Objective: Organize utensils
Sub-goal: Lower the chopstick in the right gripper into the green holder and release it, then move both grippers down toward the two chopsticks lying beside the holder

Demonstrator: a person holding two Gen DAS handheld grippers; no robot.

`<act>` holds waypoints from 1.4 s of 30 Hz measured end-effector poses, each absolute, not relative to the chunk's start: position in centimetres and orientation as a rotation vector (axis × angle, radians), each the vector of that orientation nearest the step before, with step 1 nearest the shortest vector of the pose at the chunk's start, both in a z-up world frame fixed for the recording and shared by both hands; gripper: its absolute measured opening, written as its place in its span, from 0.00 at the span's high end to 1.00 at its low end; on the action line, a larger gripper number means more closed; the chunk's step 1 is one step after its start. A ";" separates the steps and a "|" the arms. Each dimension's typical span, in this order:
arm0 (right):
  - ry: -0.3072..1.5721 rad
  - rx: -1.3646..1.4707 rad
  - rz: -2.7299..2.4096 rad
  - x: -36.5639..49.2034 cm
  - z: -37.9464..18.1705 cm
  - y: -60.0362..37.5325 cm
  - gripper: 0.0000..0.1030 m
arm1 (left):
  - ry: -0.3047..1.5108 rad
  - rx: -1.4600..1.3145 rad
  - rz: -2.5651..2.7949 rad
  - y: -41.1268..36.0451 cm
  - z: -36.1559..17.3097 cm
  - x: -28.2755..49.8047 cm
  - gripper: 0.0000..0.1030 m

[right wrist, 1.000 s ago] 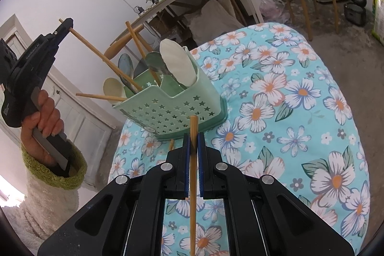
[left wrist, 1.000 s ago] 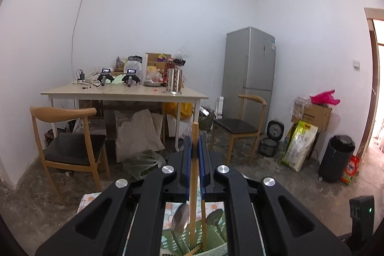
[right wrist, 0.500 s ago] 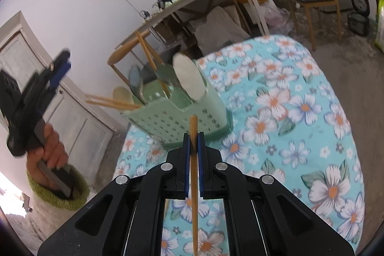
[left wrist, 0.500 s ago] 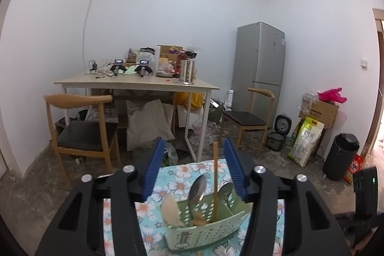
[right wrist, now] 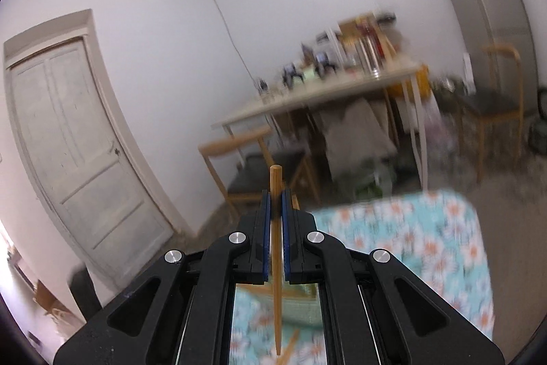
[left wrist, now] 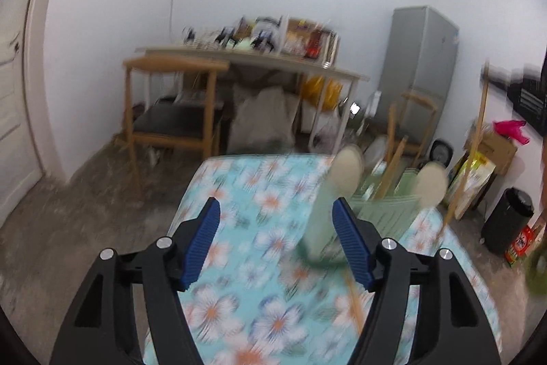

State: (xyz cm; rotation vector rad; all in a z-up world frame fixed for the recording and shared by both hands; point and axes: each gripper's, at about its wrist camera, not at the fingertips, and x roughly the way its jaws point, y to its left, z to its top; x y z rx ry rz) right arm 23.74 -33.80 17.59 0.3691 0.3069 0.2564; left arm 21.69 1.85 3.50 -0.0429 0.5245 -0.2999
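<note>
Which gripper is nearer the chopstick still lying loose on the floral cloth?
Left. The left gripper, empty with its fingers opening, sits low over the floral cloth beside the loose chopstick. The right gripper is raised above it, shut on another chopstick.

Wooden chopstick (right wrist: 276, 262) upright, pale-green holder (left wrist: 379, 211) with spoons (left wrist: 345, 170) on floral cloth (left wrist: 259, 262)

A: What carries the things?
B: A surface under a floral cloth (left wrist: 239, 279), turquoise with white and orange flowers, blurred in both views.
A: What rests on it?
B: A green utensil holder (left wrist: 386, 214) near its right edge, and a wooden chopstick (left wrist: 355, 303) flat on the cloth just in front of the holder
</note>
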 end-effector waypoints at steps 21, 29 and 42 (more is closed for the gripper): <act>0.385 0.134 0.151 31.1 13.1 -28.4 0.83 | 0.631 0.005 -0.288 2.7 -0.8 19.9 0.36; 0.310 0.176 0.129 27.5 14.9 -30.3 0.55 | 0.652 0.015 -0.305 1.8 -1.3 19.8 0.36; 0.704 0.587 0.315 21.1 4.2 -32.8 0.54 | 0.749 0.055 -0.325 -0.2 -2.9 19.7 0.36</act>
